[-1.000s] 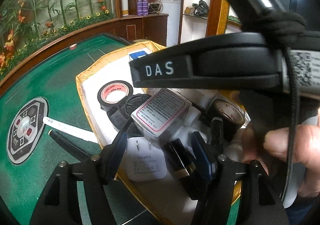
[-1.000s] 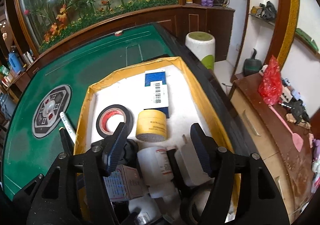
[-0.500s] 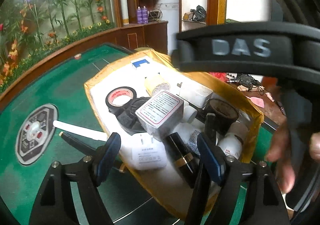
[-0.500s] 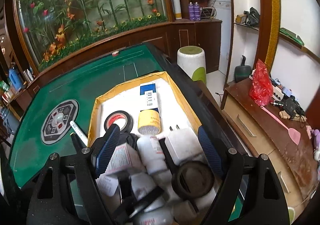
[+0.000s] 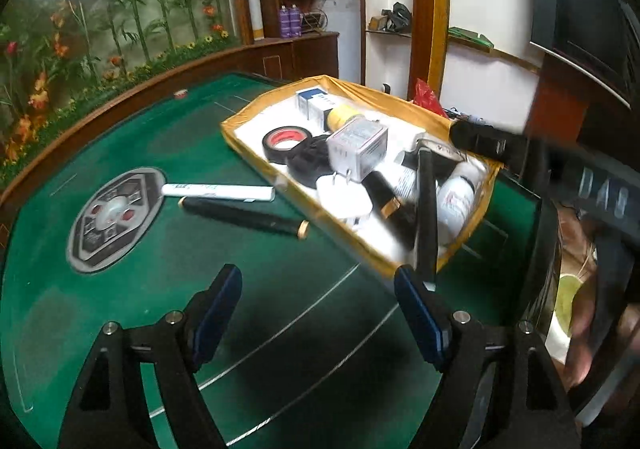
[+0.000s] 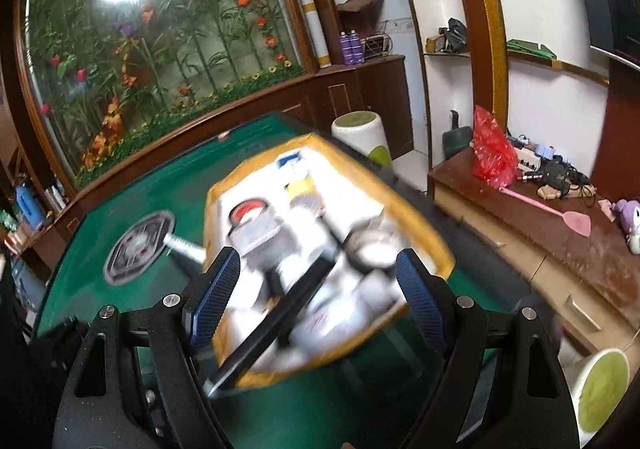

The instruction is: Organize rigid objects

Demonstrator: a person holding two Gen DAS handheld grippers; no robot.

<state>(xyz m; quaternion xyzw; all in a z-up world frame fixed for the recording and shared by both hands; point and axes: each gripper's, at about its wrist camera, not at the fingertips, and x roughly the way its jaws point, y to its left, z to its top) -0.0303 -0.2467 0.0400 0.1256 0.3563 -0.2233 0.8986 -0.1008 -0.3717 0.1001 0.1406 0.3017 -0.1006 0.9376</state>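
A yellow-rimmed tray (image 5: 466,245) on the green table holds a black tape roll with a red core (image 5: 286,139), a clear boxed item (image 5: 358,147), a white plug adapter (image 5: 344,199), white bottles (image 5: 456,199), a blue-white box (image 5: 314,101) and a long black stick (image 5: 426,209). A white tube (image 5: 218,191) and a black pen (image 5: 244,217) lie on the felt left of the tray. My left gripper (image 5: 318,313) is open and empty, over bare felt in front of the tray. My right gripper (image 6: 316,297) is open and empty above the tray's (image 6: 444,261) near end; that view is blurred.
A grey hexagonal control panel (image 5: 112,217) sits in the table's middle. A wooden rail edges the table. To the right stand a wooden cabinet (image 6: 540,249) with a red bag (image 6: 490,153) and clutter, and a white-green stool (image 6: 360,133).
Both grippers have pulled back and up from the tray, so it looks smaller and farther. The right gripper body no longer blocks the left wrist view. Both stay open.
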